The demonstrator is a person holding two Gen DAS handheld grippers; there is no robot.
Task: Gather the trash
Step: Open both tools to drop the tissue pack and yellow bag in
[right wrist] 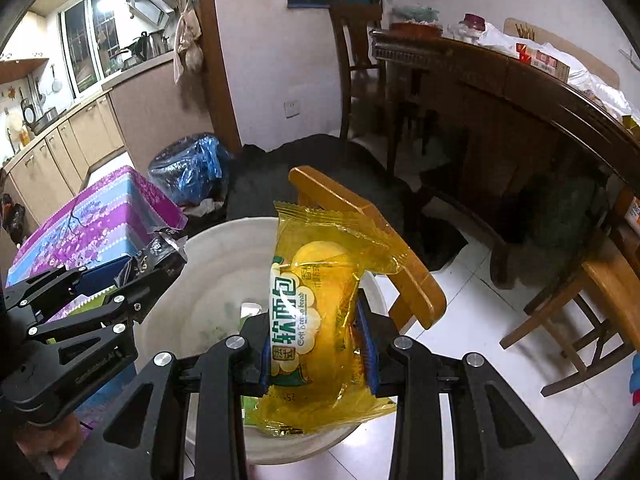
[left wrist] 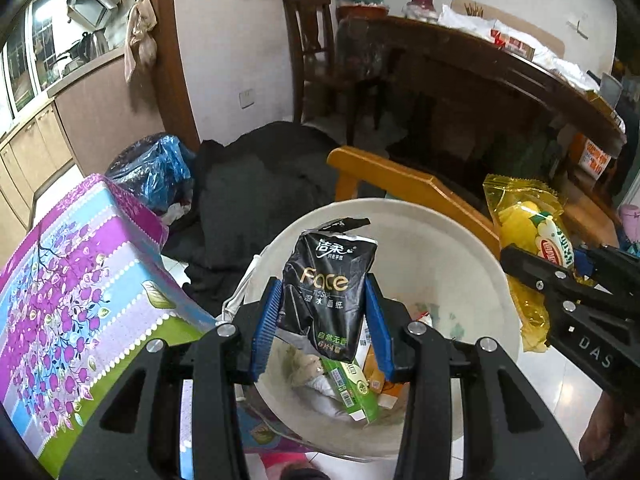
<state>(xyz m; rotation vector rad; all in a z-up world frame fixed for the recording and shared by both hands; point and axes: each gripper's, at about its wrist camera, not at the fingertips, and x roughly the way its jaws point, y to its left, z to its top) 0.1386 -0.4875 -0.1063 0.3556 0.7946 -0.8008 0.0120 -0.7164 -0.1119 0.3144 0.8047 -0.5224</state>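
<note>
Trash bucket (left wrist: 460, 240), a white pail on the tiled floor (right wrist: 480, 320), sits below both grippers with its mouth open upward; a green carton (left wrist: 352, 392) and crumpled scraps lie at its bottom. A wooden chair back (right wrist: 360, 216) touches or stands just beside its far rim, and a floral-covered box (left wrist: 80, 272) flanks its left side.

The left gripper (left wrist: 324, 320) hangs over the pail's middle, its blue fingers (left wrist: 266, 320) closed partway onto a black tissue pack (left wrist: 328, 280), which is pinched at both sides and held upright.

The right gripper (right wrist: 316, 348) is over the pail's near right rim, its fingers (right wrist: 366, 344) pressed against a yellow soft-bread wrapper (right wrist: 316, 312), also upright.

The two grippers are near each other but apart.

Only the left view shows the pail's contents; the right view shows the open floor to the right and a second chair (right wrist: 580, 308).
</note>
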